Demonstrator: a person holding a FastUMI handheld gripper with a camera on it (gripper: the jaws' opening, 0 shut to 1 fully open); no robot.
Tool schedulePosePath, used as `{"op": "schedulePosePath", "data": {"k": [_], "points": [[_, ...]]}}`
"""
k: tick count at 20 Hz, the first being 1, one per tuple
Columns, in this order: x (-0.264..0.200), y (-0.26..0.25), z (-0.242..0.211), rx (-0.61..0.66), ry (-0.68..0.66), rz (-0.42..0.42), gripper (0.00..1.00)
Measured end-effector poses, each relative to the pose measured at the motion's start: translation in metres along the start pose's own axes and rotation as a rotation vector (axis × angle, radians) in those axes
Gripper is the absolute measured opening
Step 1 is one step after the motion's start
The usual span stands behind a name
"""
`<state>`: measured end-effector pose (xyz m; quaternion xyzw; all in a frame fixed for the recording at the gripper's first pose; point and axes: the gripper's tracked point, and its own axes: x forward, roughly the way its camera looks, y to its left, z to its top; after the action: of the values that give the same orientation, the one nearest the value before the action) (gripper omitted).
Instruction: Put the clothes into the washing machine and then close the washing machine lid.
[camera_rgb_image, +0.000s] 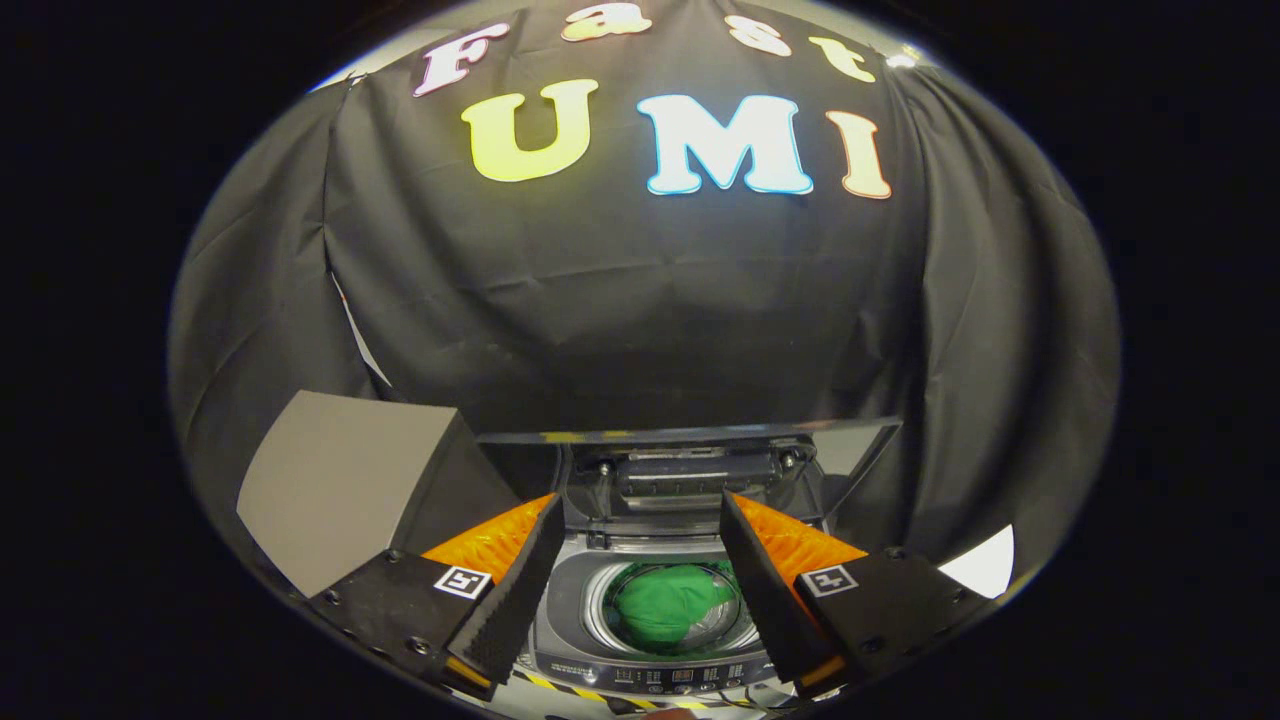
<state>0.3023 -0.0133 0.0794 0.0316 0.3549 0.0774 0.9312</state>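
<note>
Tongs (635, 585) are held wide apart and empty above the washing machine (650, 670), green clothes (670, 603) already lie in its drum, so the raised lid (690, 440) is judged next to be closed.

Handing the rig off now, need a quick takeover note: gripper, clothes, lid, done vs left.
Gripper: open, fingers spread and holding nothing, poised above the washing machine.
Clothes: a green garment lies inside the drum, seen between the fingers.
Lid: up, standing open at the back of the machine, beyond the fingers.
Beside the machine stands a grey box.
Done: garment is in.
Left: bring the lid down shut.
</note>
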Motion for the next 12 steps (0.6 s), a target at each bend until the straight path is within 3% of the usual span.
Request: {"op": "schedulePosePath", "data": {"k": [6, 12], "points": [[0.012, -0.002, 0.044, -0.003, -0.028, -0.014, 0.97], [0.047, -0.01, 0.056, 0.011, -0.003, -0.039, 0.97]]}}
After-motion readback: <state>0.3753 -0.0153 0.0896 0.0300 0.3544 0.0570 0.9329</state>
